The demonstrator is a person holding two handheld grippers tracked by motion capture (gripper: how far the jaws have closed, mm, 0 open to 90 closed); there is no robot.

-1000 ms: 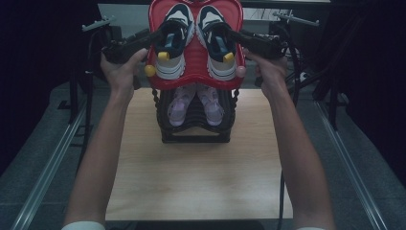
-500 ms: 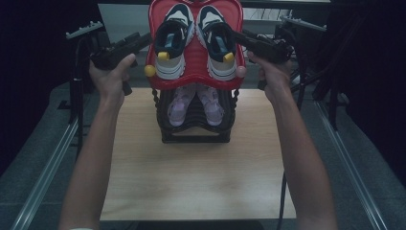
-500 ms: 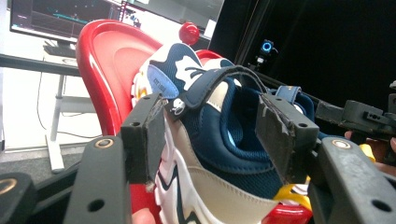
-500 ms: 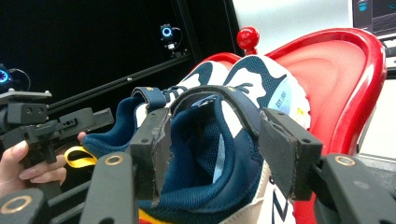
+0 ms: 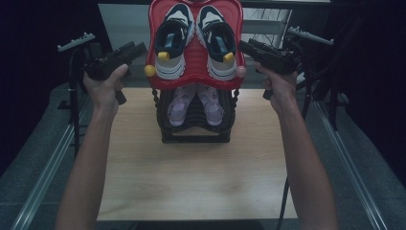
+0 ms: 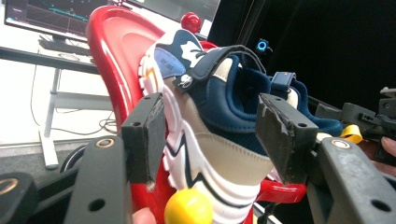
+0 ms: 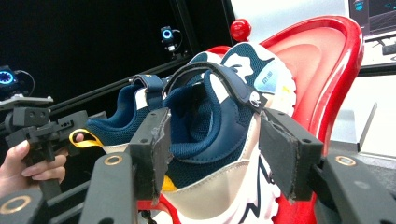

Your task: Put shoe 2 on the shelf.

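2 navy, white and beige sneakers sit side by side on the red tray [image 5: 194, 79], the top tier of a black rack [image 5: 194, 129] standing at the far middle of the wooden bench [image 5: 191, 182]. The left sneaker [image 5: 170, 45] and the right sneaker [image 5: 216, 45] each carry a yellow heel loop. A lower tier holds 2 pale pink shoes [image 5: 195, 103]. The tray is glossy moulded plastic with a ribbed floor and curved rim, tipped with a yellow knob [image 5: 150, 71] and a pink knob [image 5: 241, 71]. The left tongs [image 5: 139, 49] and the right tongs [image 5: 244, 46] hover just beside the tray's 2 edges, both with jaws apart and gripping nothing. The left gripper view adds mesh lining, a hook-and-loop strap, a chunky ridged sole and a red knob [image 6: 190, 22] at the tray's top; the right gripper view shows the other sneaker's pale blue tongue label
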